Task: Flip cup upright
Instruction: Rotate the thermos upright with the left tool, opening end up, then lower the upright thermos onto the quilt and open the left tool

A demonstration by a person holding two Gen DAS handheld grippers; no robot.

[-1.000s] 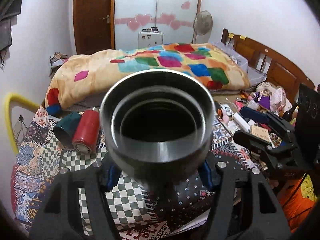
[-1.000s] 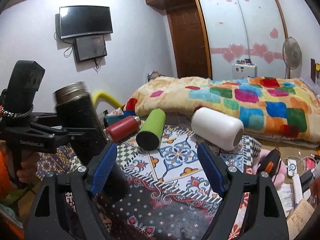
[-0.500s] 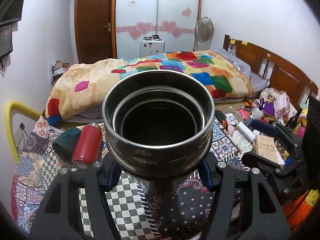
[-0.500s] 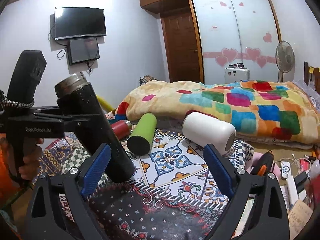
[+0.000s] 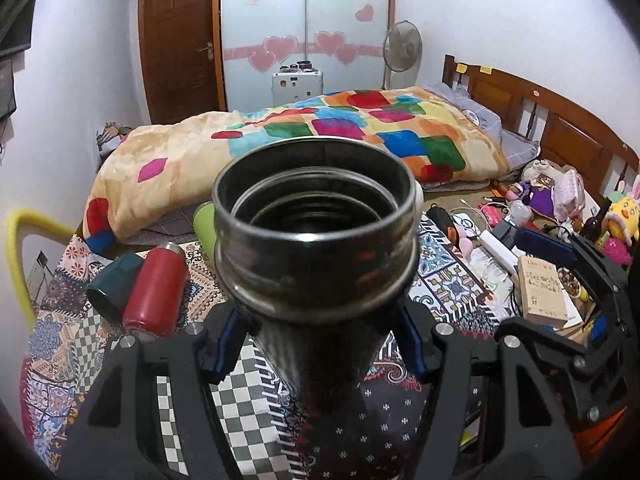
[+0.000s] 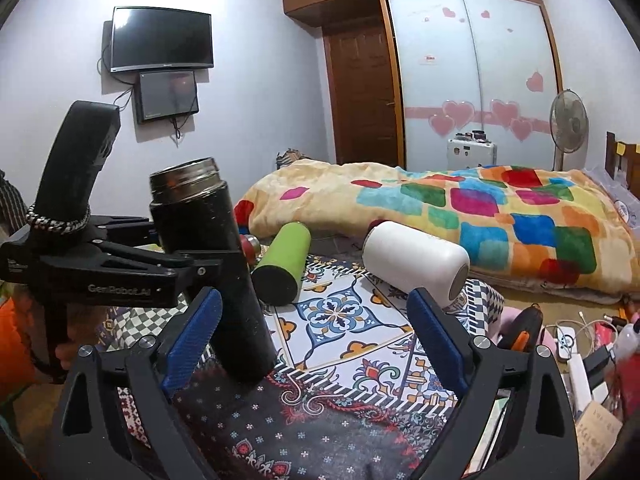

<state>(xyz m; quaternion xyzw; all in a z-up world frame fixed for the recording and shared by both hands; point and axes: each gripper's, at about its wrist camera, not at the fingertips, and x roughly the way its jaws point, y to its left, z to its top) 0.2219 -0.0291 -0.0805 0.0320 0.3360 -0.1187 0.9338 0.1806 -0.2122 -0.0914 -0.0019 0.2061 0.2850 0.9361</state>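
Note:
A black steel cup [image 5: 316,240] with a silver rim fills the left wrist view, open mouth toward the camera. My left gripper [image 5: 316,344] is shut on its body. In the right wrist view the same black cup [image 6: 212,264] stands nearly upright, tilted slightly, with its base on the patterned cloth [image 6: 340,320]; the left gripper [image 6: 192,268] clamps its middle. My right gripper [image 6: 316,340] is open and empty, just right of the cup's base.
A green cup [image 6: 282,268], a white cup [image 6: 416,264], a red cup [image 5: 156,288] and a teal cup [image 5: 112,284] lie on their sides on the cloth. A colourful quilt [image 6: 460,216] lies behind. Clutter and a box [image 5: 540,292] sit to the right.
The left gripper has swung the black cup from a steep tilt to nearly upright, base on the cloth. The right gripper stays open and has drawn slightly back.

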